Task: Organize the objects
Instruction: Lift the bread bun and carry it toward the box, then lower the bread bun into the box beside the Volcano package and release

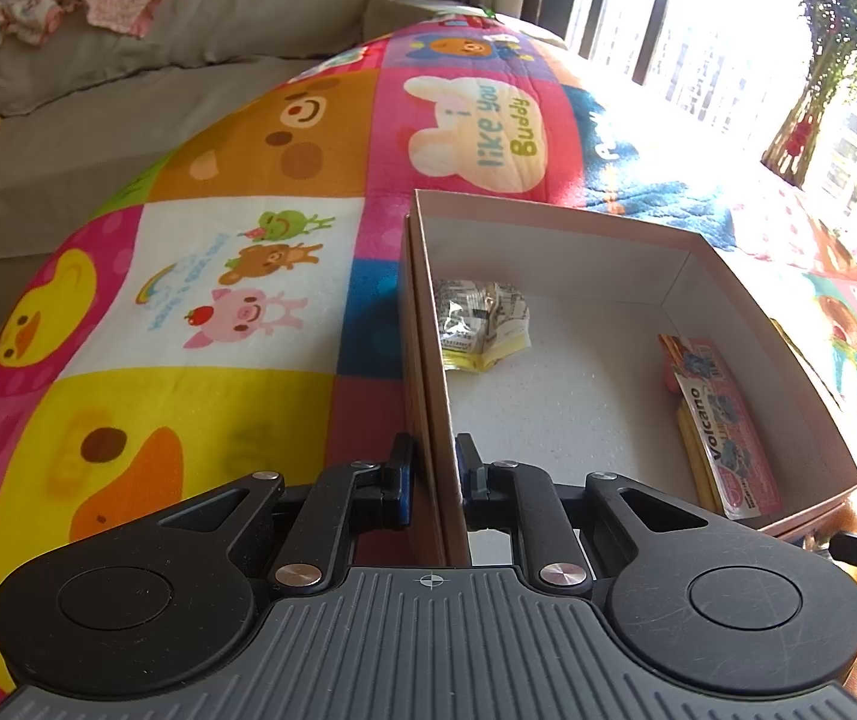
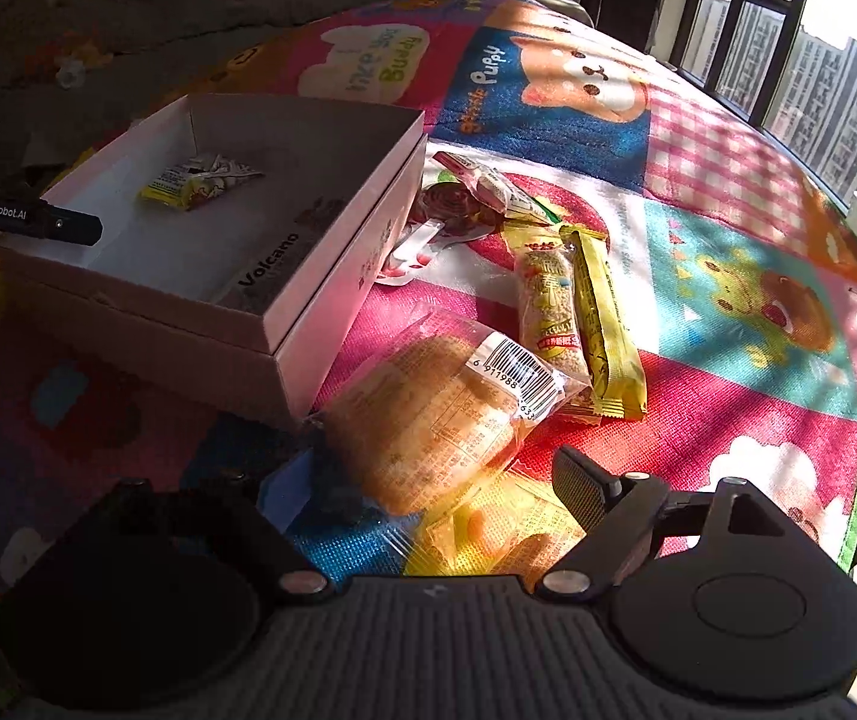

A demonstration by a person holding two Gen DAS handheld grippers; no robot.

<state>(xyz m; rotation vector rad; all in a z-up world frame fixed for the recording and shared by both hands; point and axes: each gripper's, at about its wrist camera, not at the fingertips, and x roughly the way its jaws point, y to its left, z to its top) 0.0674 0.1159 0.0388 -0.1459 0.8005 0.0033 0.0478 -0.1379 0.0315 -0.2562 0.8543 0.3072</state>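
My left gripper (image 1: 434, 480) pinches the open white cardboard box's (image 1: 436, 420) wall. My right gripper (image 2: 428, 498), spread, probably straddles the clear-wrapped bread packet (image 2: 428, 420) beside it; I should centre before closing.

- On your mat (image 1: 284, 138), beyond the box's (image 1: 548, 222) far wall, the white bunny patch reads "i like you Buddy".
- Inside the box, by its right wall, the pink packet (image 1: 722, 426) reads "Volcano".
- In your right wrist view, "Puppy" stands on the blue mat patch beyond the box's far corner.
- At the box's left wall, the black bar (image 2: 38, 219) reads "GenRobot.AI".
- Just past the box's near corner, the bread bag's (image 2: 440, 414) barcode label shows "6 911988"; the later digits are not legible.
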